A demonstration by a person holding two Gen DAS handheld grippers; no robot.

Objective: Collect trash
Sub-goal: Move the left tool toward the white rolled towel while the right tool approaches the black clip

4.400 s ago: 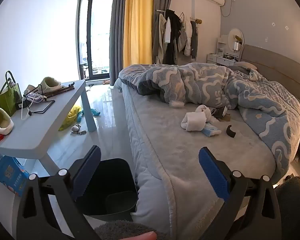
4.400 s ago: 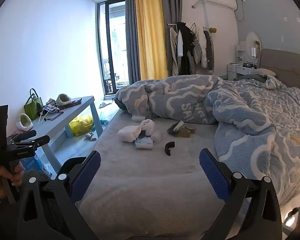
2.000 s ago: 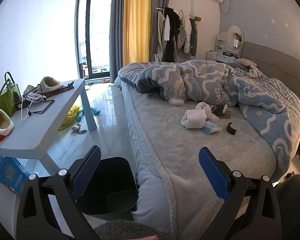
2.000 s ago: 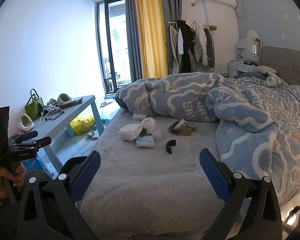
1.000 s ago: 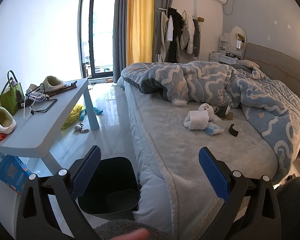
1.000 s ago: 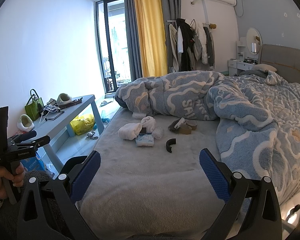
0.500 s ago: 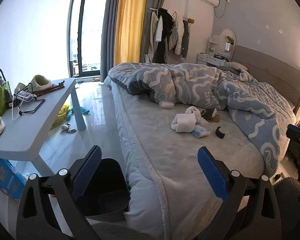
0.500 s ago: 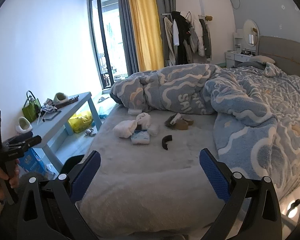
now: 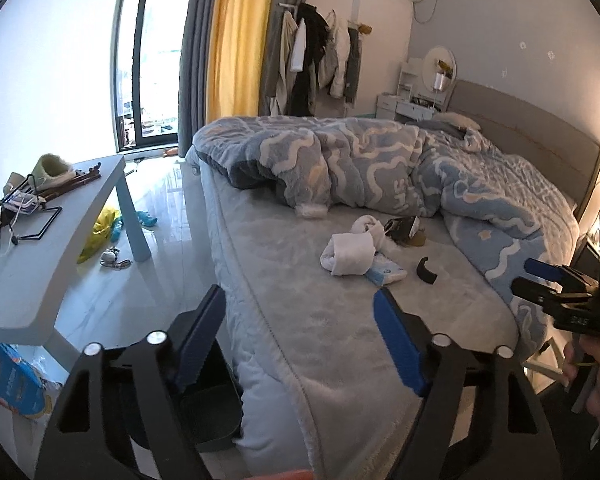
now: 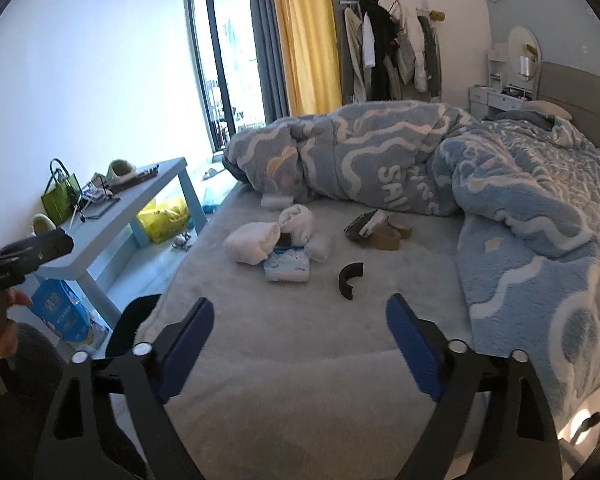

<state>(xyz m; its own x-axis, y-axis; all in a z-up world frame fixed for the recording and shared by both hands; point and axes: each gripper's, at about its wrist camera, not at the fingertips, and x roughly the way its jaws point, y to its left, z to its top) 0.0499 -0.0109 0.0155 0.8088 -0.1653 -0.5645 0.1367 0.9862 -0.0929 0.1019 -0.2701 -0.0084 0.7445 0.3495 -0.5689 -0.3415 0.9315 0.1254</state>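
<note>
Both claws, right claw [image 10: 300, 344] and left claw [image 9: 300, 340], closing on nothing: soft socks [image 10: 256, 242] beside the black curved scrap [image 10: 350, 276] risk being mistaken for trash.

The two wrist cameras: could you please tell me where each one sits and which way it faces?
Left wrist view: sits on the left gripper at the bed's foot corner above the black bin, facing along the bed; its jaws are closing on nothing, and the right gripper and hand show at right.
Right wrist view: sits on the right gripper, facing across the bed; jaws closing, empty; the left hand shows at left.
Shared: white socks, blue packet, black curved piece, side table.
</note>
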